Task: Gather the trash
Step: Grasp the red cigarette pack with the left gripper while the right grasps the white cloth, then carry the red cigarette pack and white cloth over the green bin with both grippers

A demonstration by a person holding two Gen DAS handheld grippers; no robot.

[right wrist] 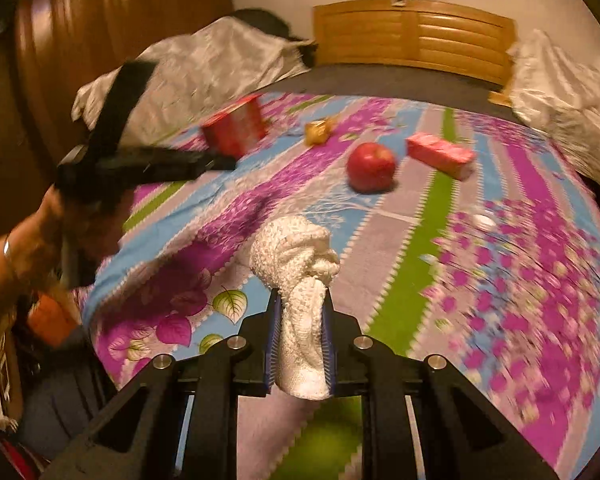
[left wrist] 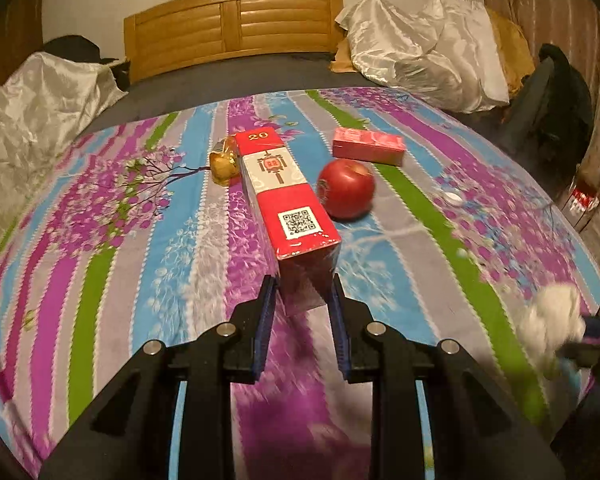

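Observation:
My left gripper is shut on the near end of a long red and white carton and holds it above the bed; the carton and the left gripper also show in the right wrist view. My right gripper is shut on a crumpled white paper towel, which also shows at the right edge of the left wrist view. A red apple, a small pink box and a gold-wrapped snack lie on the striped floral sheet.
A small white cap lies on the sheet to the right. Silvery bedding is piled at the head of the bed on both sides, before a wooden headboard. A dark chair stands at the right.

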